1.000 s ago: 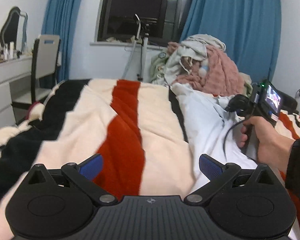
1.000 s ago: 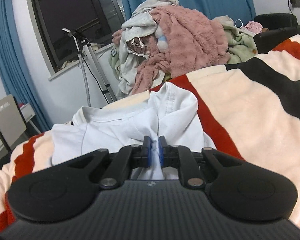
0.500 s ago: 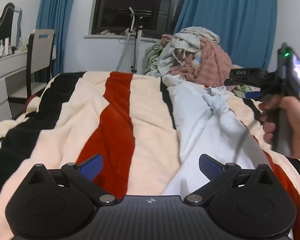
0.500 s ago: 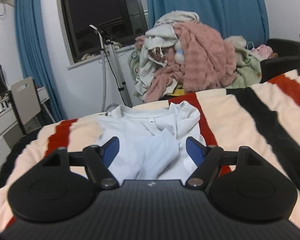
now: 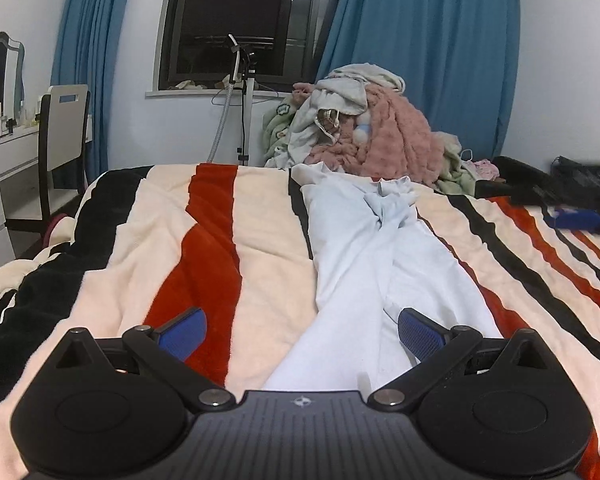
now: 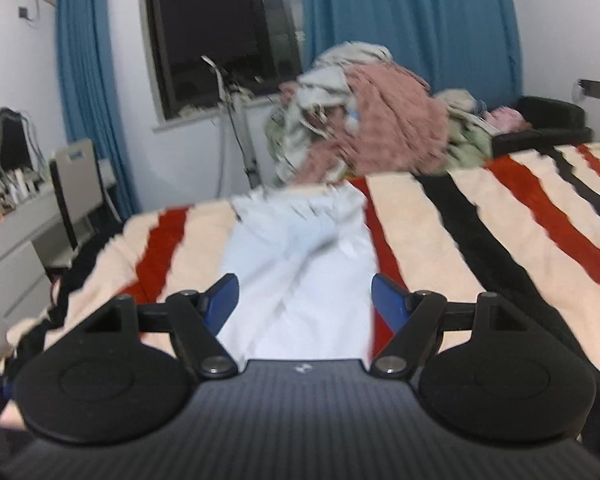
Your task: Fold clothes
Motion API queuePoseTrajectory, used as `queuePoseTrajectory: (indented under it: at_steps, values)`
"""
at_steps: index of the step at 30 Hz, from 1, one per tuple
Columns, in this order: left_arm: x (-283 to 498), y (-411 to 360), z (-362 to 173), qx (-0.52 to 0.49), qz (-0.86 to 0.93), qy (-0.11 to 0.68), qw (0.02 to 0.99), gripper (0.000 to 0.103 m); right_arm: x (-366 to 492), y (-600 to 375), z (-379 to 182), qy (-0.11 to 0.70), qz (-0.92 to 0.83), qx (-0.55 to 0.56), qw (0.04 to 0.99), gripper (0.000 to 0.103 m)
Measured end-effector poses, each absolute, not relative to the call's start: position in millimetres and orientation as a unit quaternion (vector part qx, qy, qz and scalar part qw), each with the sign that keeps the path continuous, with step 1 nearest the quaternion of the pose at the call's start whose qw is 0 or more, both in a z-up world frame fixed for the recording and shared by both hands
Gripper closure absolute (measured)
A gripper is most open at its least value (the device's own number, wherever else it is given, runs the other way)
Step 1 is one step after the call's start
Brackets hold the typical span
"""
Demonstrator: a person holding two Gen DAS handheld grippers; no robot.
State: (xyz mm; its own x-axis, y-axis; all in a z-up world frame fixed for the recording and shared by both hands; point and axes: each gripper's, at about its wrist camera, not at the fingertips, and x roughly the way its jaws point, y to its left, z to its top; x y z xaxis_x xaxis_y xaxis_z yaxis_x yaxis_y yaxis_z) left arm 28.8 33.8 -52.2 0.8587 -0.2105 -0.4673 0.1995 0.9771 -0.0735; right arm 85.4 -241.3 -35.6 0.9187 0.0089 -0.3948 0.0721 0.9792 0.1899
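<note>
**Both sets of fingers off the shirt, mid-fold**

Fingers on the right gripper [image 6: 305, 298] had just been opening and stood wide apart with nothing pinched between them, only hanging above the pale blue shirt [image 6: 300, 264]. The left gripper [image 5: 302, 334] was spread wide too, hovering over the near end of the same shirt [image 5: 364, 264], not touching it as far as I could tell.

The shirt itself lay as a long narrow strip running from the near edge of the bed [image 5: 160, 216] toward its far edge, on the striped blanket. My guess is the sides were already turned in, which is why it looked so slim. A little bunched lump sat up near the collar end, probably a sleeve dropped there.

Beyond the far edge sat the pile of unfolded clothes [image 5: 364, 128], presumably waiting its turn. The right view was pretty blurry.
</note>
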Motion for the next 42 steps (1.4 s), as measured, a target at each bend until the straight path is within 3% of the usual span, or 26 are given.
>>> queuePoseTrajectory:
  at_steps: [8, 23, 27, 29, 31, 35, 36, 37, 42]
  values:
    - [34, 33, -59, -0.008, -0.098, 0.268, 0.959, 0.000, -1, -252, -62, 0.214, -0.035, 0.133, 0.967, 0.027]
    - [75, 118, -65, -0.154, -0.153, 0.460, 0.861, 0.002, 9, -278, -86, 0.247, -0.012, 0.234, 0.940, 0.027]
    - [72, 132, -69, -0.158, -0.147, 0.495, 0.841, 0.008, 11, -284, -92, 0.253, -0.010, 0.263, 0.931, 0.027]
    - [71, 138, -74, -0.158, -0.141, 0.521, 0.827, 0.018, 12, -286, -93, 0.255, -0.010, 0.271, 0.928, 0.027]
    - [70, 139, -84, -0.152, -0.130, 0.553, 0.809, 0.047, 13, -288, -94, 0.256, -0.010, 0.279, 0.926, 0.027]
    - [68, 130, -82, -0.105, -0.107, 0.564, 0.812, 0.078, 10, -290, -93, 0.256, -0.008, 0.286, 0.923, 0.027]
    - [66, 126, -80, -0.088, -0.108, 0.561, 0.816, 0.091, 10, -291, -93, 0.255, -0.008, 0.287, 0.923, 0.027]
    - [62, 121, -76, -0.071, -0.113, 0.556, 0.821, 0.096, 9, -292, -93, 0.255, -0.007, 0.289, 0.923, 0.027]
    - [31, 105, -48, -0.023, -0.133, 0.493, 0.860, 0.098, 7, -295, -94, 0.255, -0.017, 0.294, 0.921, 0.027]
